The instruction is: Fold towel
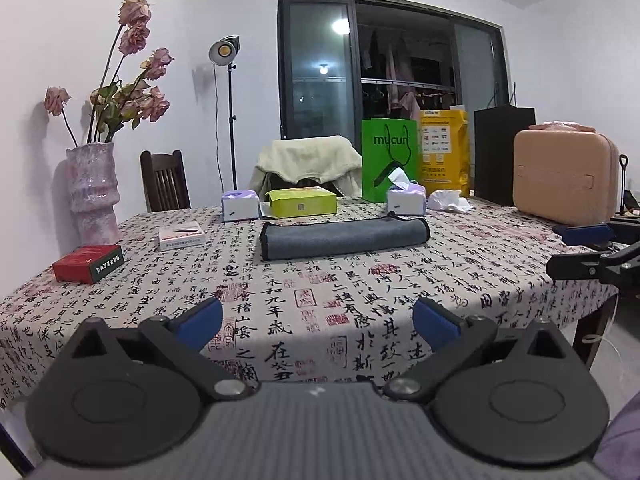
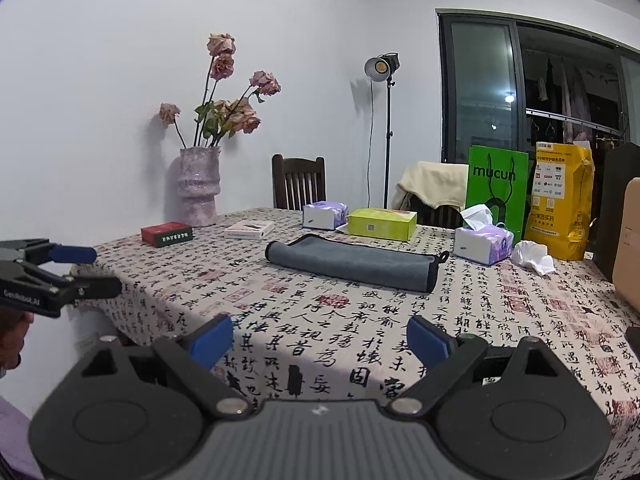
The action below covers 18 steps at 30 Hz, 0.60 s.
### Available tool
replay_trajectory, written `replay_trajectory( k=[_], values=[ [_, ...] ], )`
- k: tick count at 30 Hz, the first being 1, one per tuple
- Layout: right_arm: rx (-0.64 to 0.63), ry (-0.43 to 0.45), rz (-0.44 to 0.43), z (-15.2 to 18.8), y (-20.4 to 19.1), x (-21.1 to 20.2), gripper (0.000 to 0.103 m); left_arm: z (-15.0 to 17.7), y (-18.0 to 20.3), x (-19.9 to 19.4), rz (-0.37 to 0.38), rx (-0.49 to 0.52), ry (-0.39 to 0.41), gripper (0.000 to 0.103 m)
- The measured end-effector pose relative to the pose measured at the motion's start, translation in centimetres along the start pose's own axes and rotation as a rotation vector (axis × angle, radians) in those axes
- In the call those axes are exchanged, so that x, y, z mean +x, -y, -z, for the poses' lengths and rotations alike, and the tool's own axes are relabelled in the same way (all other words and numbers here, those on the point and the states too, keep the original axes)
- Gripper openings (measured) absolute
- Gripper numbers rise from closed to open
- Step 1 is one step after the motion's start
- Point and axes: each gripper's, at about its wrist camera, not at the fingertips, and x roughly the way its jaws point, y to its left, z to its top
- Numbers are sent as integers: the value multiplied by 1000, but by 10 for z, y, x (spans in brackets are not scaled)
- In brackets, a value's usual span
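Grey microfibre towel (image 1: pixel 344 237) with dark piping, centre of frame, lying folded into a long narrow band on the calligraphy-print tablecloth (image 1: pixel 320 300), just in front of the green box (image 1: pixel 302 202) and tissue packs (image 1: pixel 406 200). Left gripper (image 1: pixel 318 320), lower centre, spread wide, empty, well short of the cloth. Right gripper (image 2: pixel 320 338) likewise wide and empty, above the near table edge. Judged light, soft, limp, non-slippery; best pinched at the two end corners, by the hanging loop (image 2: pixel 444 257) and the opposite end.

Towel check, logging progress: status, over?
Left gripper, right gripper: jaws open, empty. Gray towel lies folded, untouched. Path clear; tissue pack behind it.
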Motion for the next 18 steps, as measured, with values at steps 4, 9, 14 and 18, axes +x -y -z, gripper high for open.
replay_trajectory(
  k=[4,9,14,18],
  values=[
    [-5,-1,-14,7,-13,-8,94,1,1,-8,0,-15,5,103],
    [5,14,-35,12,-25,-16,94,6,5,-22,18,-13,-1,103],
    [22,25,-17,18,-31,-23,94,10,12,-30,47,-8,-9,103],
    [49,26,-8,22,-31,-29,94,9,14,-35,48,-6,0,103]
  ],
)
